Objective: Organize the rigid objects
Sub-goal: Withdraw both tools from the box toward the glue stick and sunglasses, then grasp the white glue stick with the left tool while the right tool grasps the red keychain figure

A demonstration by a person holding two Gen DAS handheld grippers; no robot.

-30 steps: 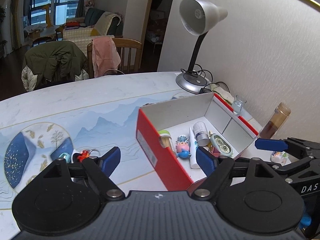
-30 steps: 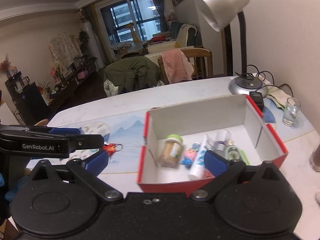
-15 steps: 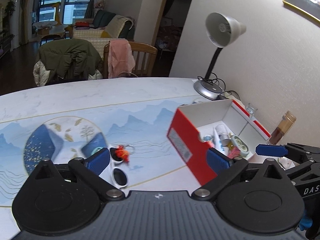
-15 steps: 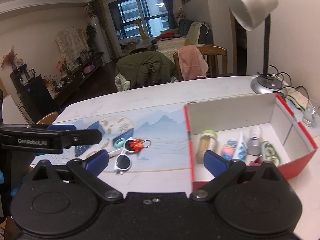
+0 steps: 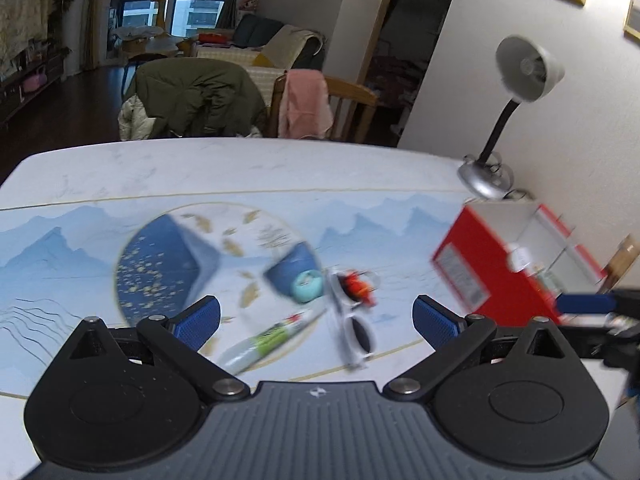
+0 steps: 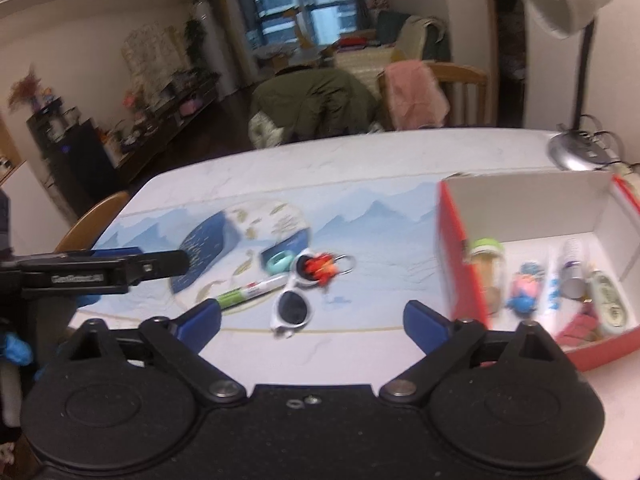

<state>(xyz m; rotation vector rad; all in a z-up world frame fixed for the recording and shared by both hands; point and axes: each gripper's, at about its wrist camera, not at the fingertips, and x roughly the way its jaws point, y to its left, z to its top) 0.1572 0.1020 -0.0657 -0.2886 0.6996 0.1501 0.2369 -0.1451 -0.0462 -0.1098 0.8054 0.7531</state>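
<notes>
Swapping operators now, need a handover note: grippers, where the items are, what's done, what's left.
Left gripper: open, nothing between the jaws; they have just been opening.
Right gripper: open and empty; jaws have just closed slightly.
Red box at the table's right holds a jar, a small toy, a white tube and a few other small items.
Loose on the table mat, left of the box: white sunglasses, marker, teal ring, red keychain.
Left to do: likely box those four; both grippers point at that cluster.
</notes>
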